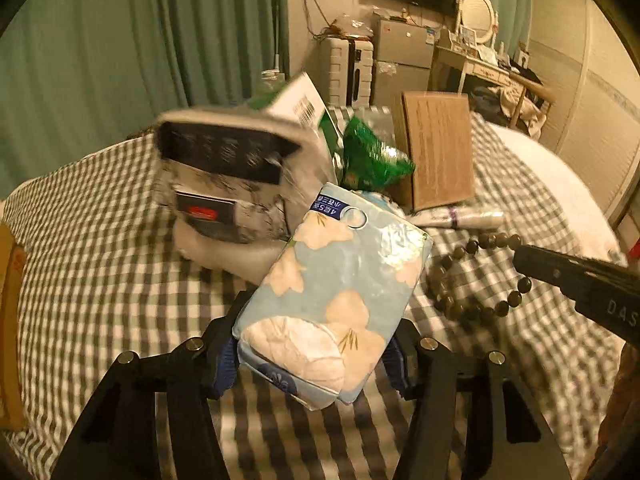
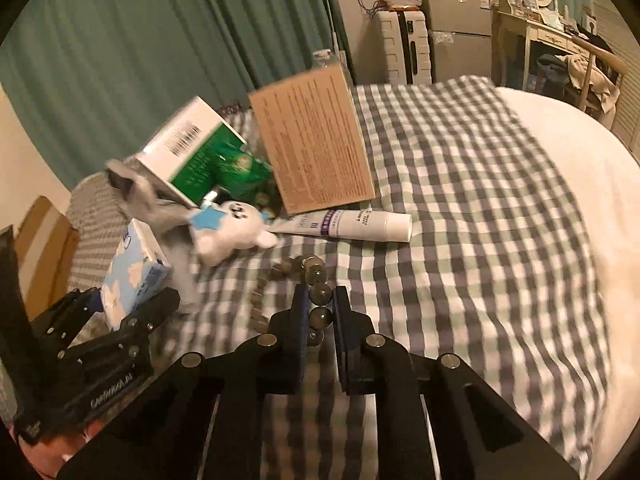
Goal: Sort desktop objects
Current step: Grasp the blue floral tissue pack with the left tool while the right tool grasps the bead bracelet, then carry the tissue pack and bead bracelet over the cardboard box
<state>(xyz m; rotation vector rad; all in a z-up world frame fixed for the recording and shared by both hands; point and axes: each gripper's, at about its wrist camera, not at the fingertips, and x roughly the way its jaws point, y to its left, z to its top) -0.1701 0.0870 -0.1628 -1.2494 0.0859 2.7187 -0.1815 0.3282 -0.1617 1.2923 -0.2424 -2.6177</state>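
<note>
my left tongs are clenching a pale blue tissue pack printed with cream flowers; their blue pads are pressing on its two long sides near its near end, and the pack is sticking out ahead of them, tilted up off the checked bedspread. in the right wrist view the same left tongs are sitting to the left of my right ones, with the tissue pack standing up between their fingers.

my right tongs are pinching a strand of dark wooden prayer beads; the jaws are nearly together with single beads lined up in the slot between them, and the rest of the loop is trailing on the bedspread just ahead and to the left. in the left wrist view the bead loop is lying to the right of the tissue pack, with the right tongs' black tip coming in from the right edge onto it.

beyond the beads a white tube with purple print is lying on its side. just left of it a white plush toy is resting against a blurred grey-and-white packet. behind those are a crumpled green bag, a white and green carton tilted on its edge, and a brown cardboard box standing upright. green curtains are hanging farthest back.
</note>
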